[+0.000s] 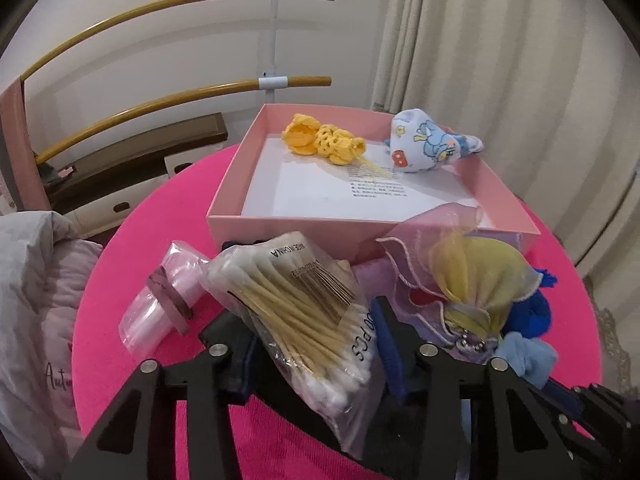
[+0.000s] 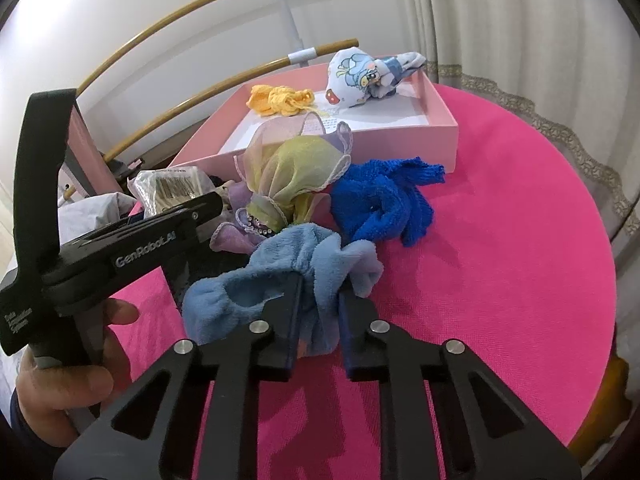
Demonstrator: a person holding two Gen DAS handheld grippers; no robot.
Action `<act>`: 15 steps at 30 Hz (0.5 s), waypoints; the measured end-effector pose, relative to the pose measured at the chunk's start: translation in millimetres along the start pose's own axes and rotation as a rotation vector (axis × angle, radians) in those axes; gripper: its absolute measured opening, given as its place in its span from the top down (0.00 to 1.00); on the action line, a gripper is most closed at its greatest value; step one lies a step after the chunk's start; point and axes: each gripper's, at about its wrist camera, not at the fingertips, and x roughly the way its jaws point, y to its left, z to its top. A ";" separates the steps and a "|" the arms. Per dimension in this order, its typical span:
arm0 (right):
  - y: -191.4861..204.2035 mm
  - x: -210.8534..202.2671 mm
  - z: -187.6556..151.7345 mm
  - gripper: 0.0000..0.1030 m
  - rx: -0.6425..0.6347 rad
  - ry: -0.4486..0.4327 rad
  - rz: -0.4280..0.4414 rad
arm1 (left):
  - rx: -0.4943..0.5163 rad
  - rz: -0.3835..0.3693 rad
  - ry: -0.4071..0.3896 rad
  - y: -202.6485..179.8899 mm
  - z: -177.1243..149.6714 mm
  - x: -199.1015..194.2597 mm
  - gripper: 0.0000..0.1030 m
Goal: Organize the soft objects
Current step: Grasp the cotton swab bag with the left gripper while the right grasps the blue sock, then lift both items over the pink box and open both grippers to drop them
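**Grippers on two items at the pink table**

Hands first. Your left hand (image 2: pixel 68 364) wraps the grey handle of its tool at the left edge of the right wrist view, fingers curled, tool slanting down toward the pile. Your right hand is not in view; its tool also tips down toward the tabletop.

Your left gripper (image 1: pixel 304 316) straddles the clear plastic bag of wooden cotton swabs (image 1: pixel 296 312). The bag fills the gap between the two black fingers, but where the pads meet it is hidden, so I cannot tell whether they press it.

Your right gripper (image 2: pixel 320 292) is pinched tight on a fold of the light blue fleece cloth (image 2: pixel 280 276), fingers pressed on the bunched fabric; the rest of the cloth slumps on the round hot-pink table (image 2: pixel 500 240).

Count, soft things:
- One light blue fleece cloth, in your right gripper.
- One royal blue knit cloth (image 2: pixel 380 204), crumpled on the table just beside it.
- One sheer yellow-and-lilac organza pouch (image 2: pixel 296 180), against the near wall of the box.
- One yellow crocheted piece (image 1: pixel 324 140) and one white cartoon-print stuffed cloth (image 1: pixel 428 144), both inside the shallow pink cardboard box (image 1: pixel 288 228), toward its far end.

Others: one swab bag, one small clear zip bag (image 1: pixel 168 296) lying left of it.
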 end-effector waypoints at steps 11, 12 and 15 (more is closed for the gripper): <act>5.5 -3.8 0.7 0.70 0.001 0.006 -0.012 | 0.004 -0.025 -0.050 16.7 -12.4 -44.6 0.61; 4.8 -2.9 0.7 0.52 0.012 -0.001 -0.013 | 0.005 -0.024 -0.050 17.2 -14.0 -46.6 0.61; 5.2 4.6 0.9 0.59 0.014 0.009 0.006 | 0.003 -0.020 -0.045 18.5 -18.8 -54.2 0.61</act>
